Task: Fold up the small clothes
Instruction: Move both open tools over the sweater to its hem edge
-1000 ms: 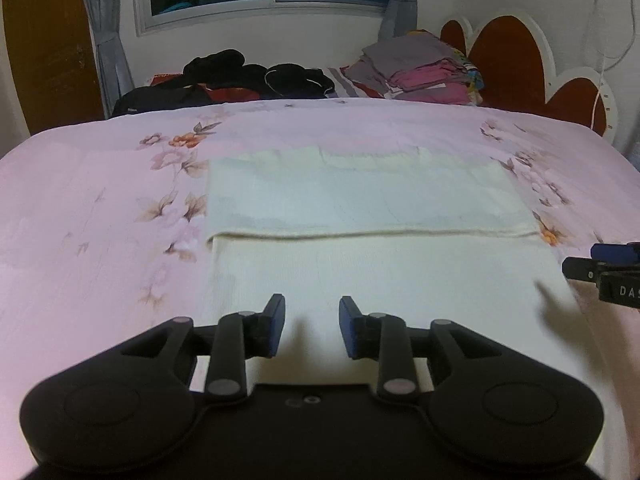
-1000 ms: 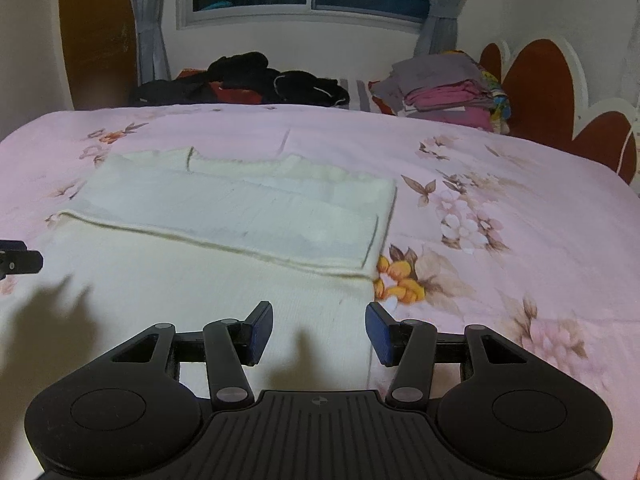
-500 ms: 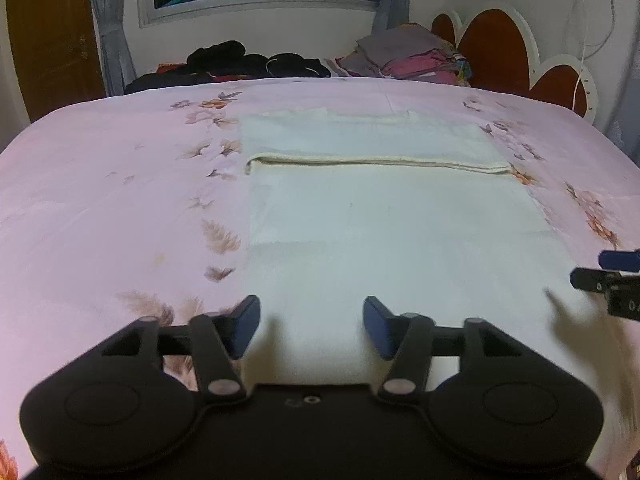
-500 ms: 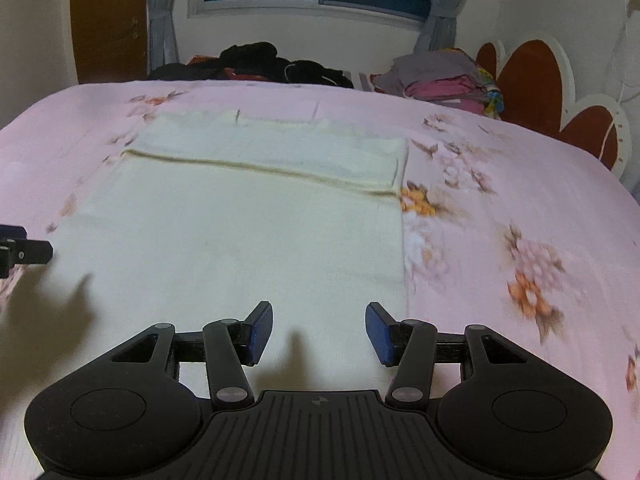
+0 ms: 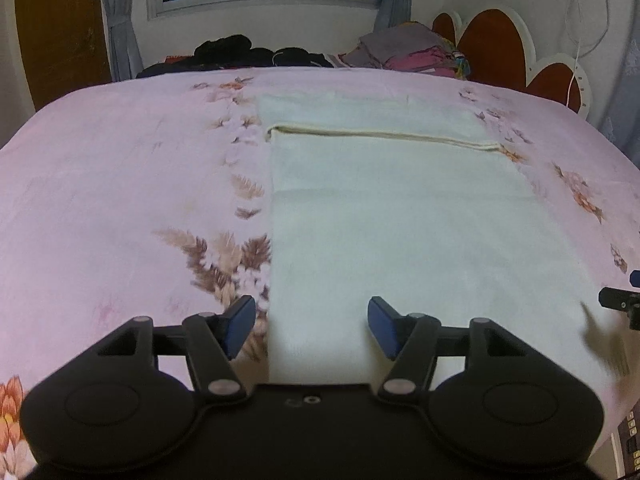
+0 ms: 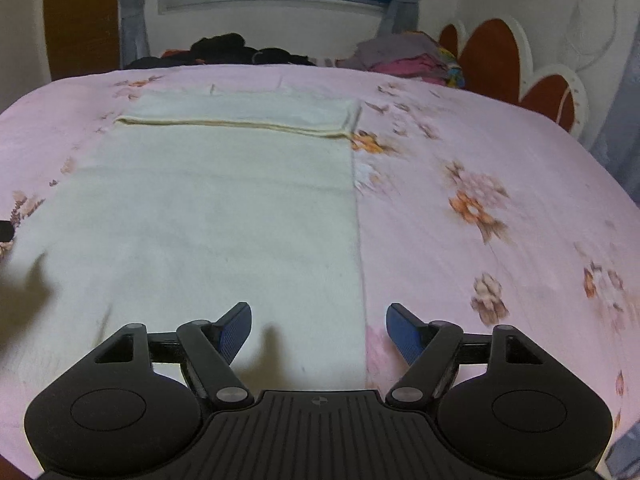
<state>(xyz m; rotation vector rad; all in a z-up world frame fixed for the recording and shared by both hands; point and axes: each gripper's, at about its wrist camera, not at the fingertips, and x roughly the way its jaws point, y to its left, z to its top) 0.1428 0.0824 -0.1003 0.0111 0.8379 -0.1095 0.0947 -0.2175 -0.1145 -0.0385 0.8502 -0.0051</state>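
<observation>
The top of the cloth [image 5: 384,208] is folded down, the bottom is not, and both grippers [image 5: 311,326] [image 6: 319,330] have just spread wide, holding nothing.

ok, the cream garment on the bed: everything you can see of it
The cream garment is a pale, soft, towel-like knit, lying flat on the pink floral bedspread. Its far end is folded back toward the camera, leaving a hemmed edge across its width. Long side edges run straight. Each open gripper straddles a near side edge; neither visibly touches it. Shadows fall on its near corners.
</observation>
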